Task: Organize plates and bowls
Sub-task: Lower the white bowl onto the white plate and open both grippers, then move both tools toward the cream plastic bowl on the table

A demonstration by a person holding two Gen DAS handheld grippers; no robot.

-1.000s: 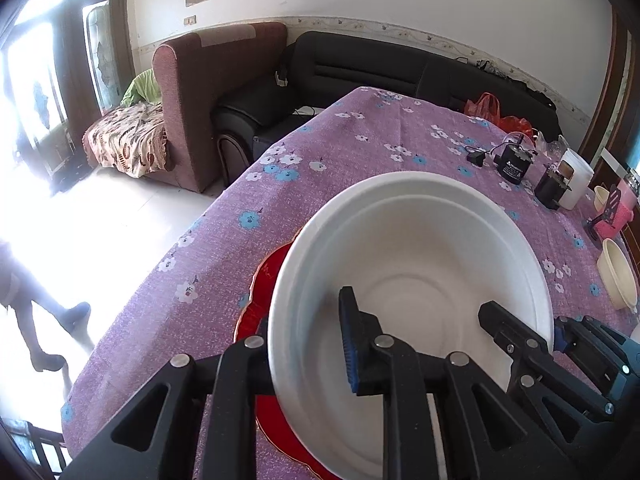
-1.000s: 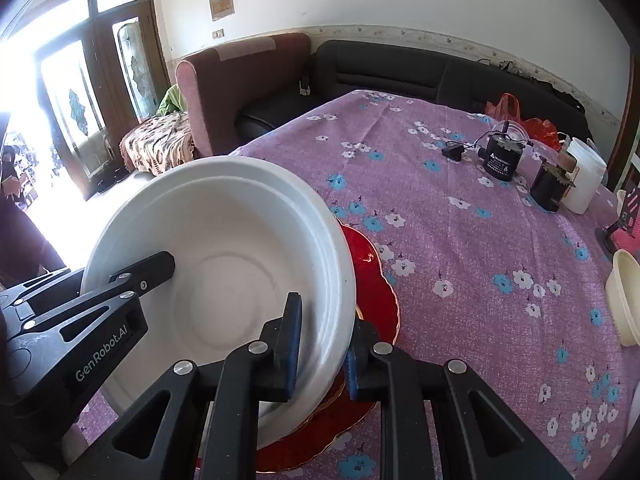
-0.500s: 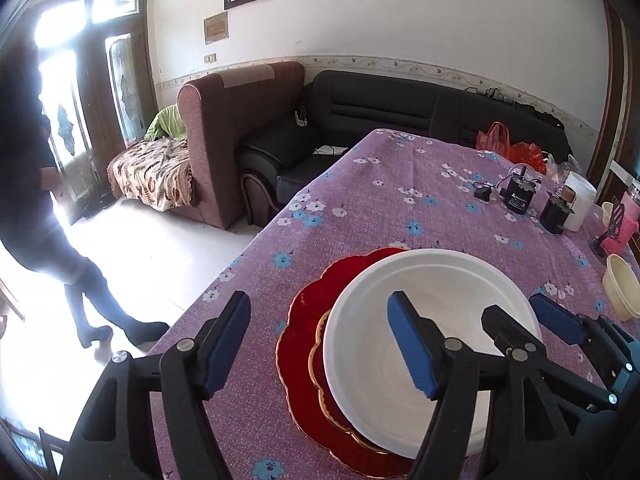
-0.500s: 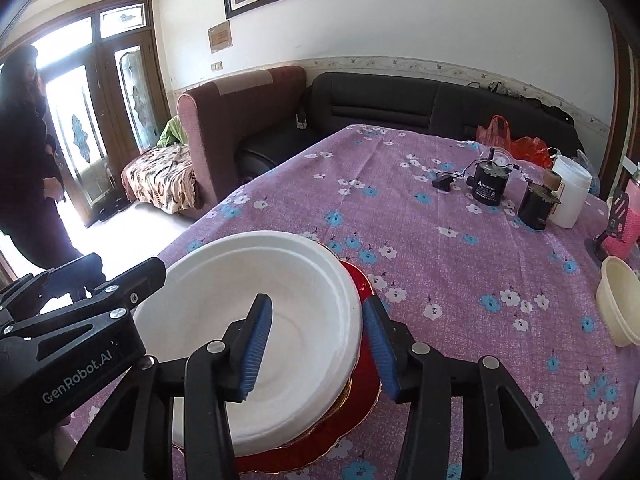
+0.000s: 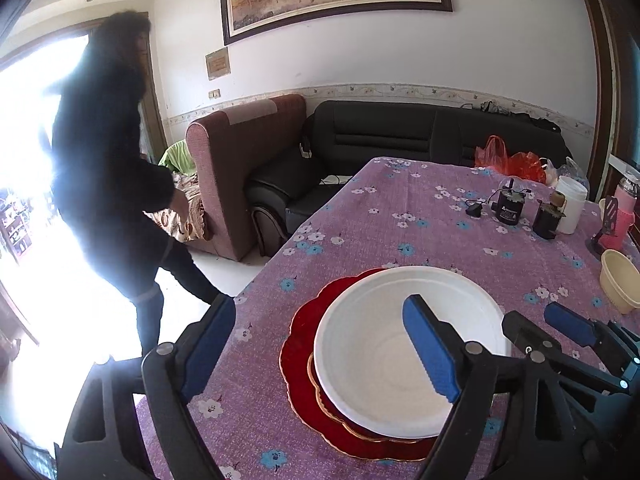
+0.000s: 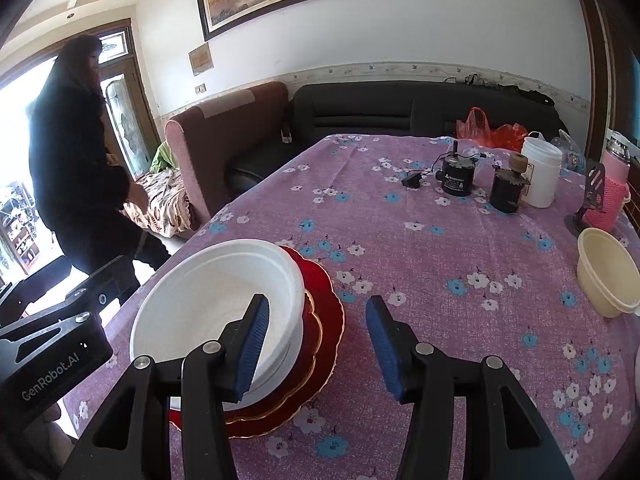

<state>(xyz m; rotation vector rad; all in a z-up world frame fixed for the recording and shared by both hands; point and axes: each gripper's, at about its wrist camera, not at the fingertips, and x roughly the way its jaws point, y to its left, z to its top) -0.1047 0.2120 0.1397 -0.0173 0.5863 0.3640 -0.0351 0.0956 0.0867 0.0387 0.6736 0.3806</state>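
A large white bowl sits on stacked red gold-rimmed plates near the table's front left corner. It also shows in the right wrist view, on the red plates. My left gripper is open and empty, raised above the bowl's left side. My right gripper is open and empty, raised above the bowl's right rim. A cream bowl stands alone at the right of the table and also shows in the left wrist view.
The table has a purple flowered cloth. At the far right stand two black jars, a white tub and a pink holder. A person in black walks by the table's left edge. Sofas stand behind.
Both grippers let go of the white bowl, opened wide and drew back and up. The bowl now rests on the red plates. The person walked closer on the left.
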